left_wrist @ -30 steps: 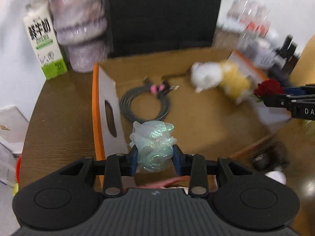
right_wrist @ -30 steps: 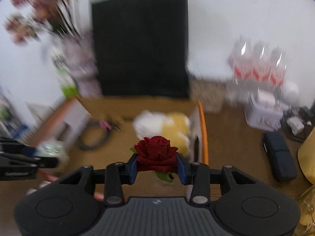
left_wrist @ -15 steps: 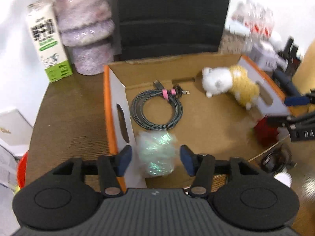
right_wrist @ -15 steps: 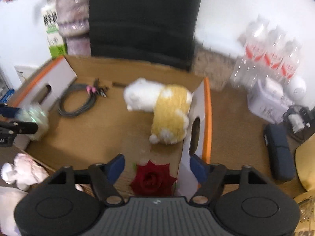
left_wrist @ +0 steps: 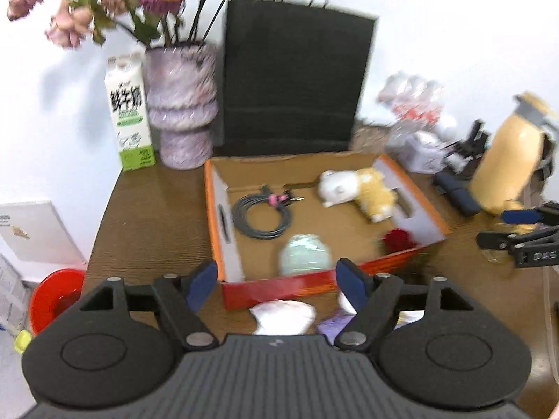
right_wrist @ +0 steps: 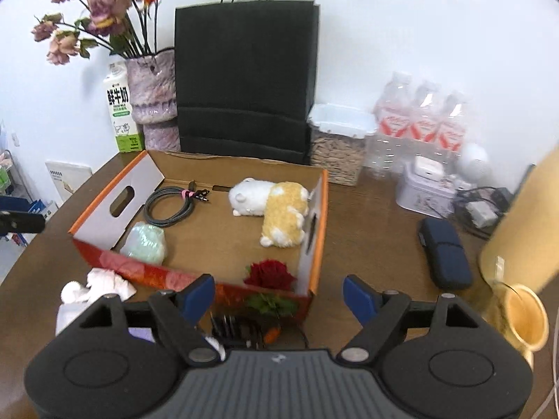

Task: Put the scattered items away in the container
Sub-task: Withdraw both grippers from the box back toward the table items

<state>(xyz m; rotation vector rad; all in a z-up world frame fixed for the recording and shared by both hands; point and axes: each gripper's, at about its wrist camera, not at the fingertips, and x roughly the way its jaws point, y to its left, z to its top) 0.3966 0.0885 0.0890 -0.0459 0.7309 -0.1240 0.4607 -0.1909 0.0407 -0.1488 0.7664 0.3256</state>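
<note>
An orange-rimmed cardboard box [left_wrist: 209, 216] [right_wrist: 323, 230] holds a coiled cable [left_wrist: 262, 214], a white-and-yellow plush toy [right_wrist: 272, 209], a shiny green bundle [left_wrist: 305, 255] [right_wrist: 145, 242] and a red rose [left_wrist: 398, 239] [right_wrist: 270, 274]. My left gripper [left_wrist: 276, 282] hovers before the box's near wall, jaws opening, nothing between them. My right gripper [right_wrist: 278, 296] hangs near the box's front right corner, jaws also opening and empty. On the table in front of the box lie a white-pink soft item [right_wrist: 94, 288], a purple item [left_wrist: 335, 323] and a black toothed item [right_wrist: 237, 330].
Behind the box stand a black paper bag [right_wrist: 244, 83], a vase of dried flowers [right_wrist: 152, 104] and a milk carton [right_wrist: 120, 111]. To the right are water bottles [right_wrist: 422, 118], a tin [right_wrist: 426, 188], a navy case [right_wrist: 443, 249] and a yellow jug [left_wrist: 506, 160].
Both grippers opened and let go: the green bundle and the rose now lie in the box. Both hands pulled back and rose, so the box looks smaller.
</note>
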